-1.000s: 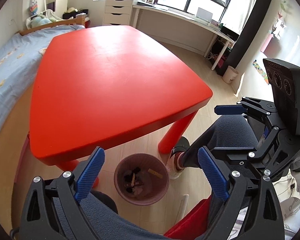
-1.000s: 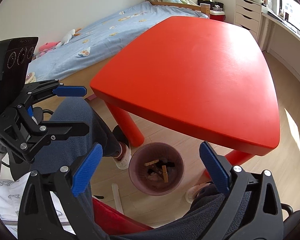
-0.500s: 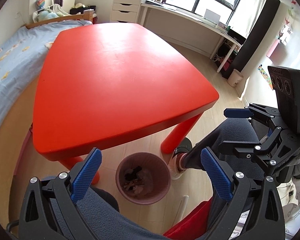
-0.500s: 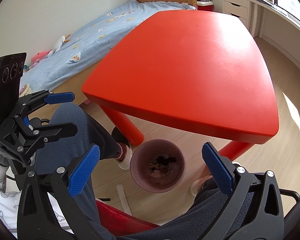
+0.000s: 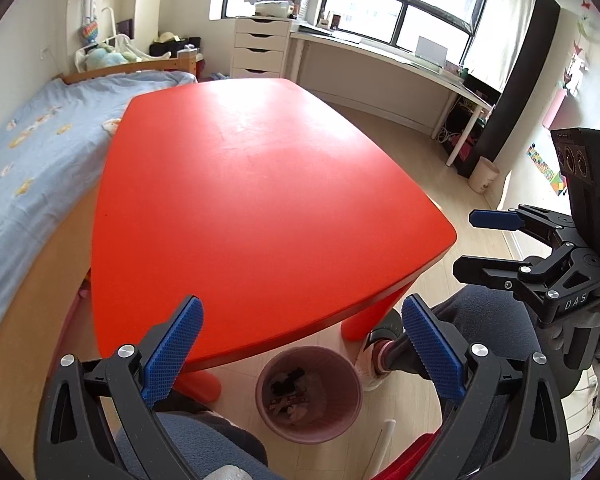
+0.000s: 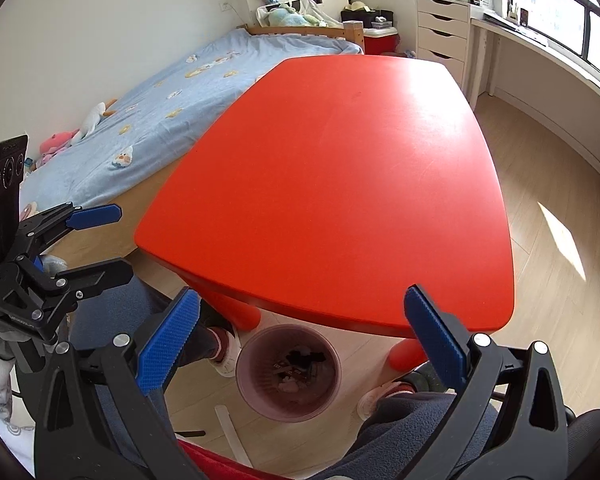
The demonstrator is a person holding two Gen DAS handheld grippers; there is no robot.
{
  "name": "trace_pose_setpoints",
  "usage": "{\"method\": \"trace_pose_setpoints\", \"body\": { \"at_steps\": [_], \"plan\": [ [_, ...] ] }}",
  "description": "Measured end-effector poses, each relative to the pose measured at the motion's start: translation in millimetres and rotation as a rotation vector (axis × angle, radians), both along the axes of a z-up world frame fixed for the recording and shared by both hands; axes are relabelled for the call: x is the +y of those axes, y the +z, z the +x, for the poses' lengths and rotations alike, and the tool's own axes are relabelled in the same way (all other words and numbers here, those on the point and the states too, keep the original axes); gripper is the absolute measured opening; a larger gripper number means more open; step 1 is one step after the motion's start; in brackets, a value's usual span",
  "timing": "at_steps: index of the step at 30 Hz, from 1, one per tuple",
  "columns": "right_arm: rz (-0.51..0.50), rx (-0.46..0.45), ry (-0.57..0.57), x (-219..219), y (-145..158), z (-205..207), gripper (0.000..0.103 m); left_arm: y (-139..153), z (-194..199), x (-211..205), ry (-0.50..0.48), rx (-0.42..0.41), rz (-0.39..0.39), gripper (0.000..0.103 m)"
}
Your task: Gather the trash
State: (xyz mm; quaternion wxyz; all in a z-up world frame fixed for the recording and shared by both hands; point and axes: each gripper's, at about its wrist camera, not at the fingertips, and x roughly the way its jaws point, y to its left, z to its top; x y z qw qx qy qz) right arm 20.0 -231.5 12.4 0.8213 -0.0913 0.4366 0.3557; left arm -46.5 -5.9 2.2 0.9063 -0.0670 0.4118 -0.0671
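Observation:
A pinkish waste bin stands on the floor under the near edge of the red table, with dark scraps and bits of paper inside. My left gripper hangs open above the bin and the table's near edge, nothing between its blue pads. My right gripper is open too, likewise holding nothing. Each gripper shows in the other's view: the right gripper at the right edge, the left gripper at the left edge. The table top is bare.
A person's legs in dark trousers and light shoes flank the bin. A bed with a blue cover runs along the table's left side. A white drawer unit and long desk stand under the window. A small pale bin sits at the far right.
Both grippers have risen and tilted up, so more of the room shows and the bin sits lower in each view. Both stayed open.

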Motion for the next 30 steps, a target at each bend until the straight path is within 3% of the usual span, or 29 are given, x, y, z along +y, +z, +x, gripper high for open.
{"method": "trace_pose_setpoints", "body": {
  "at_steps": [12,30],
  "plan": [
    [0.037,-0.092,-0.016,25,34,53,0.100,22,42,20,0.044,-0.067,-0.016,0.097],
    [0.029,-0.095,-0.019,28,32,63,0.100,26,49,24,0.067,-0.070,-0.015,0.097]
  ]
}}
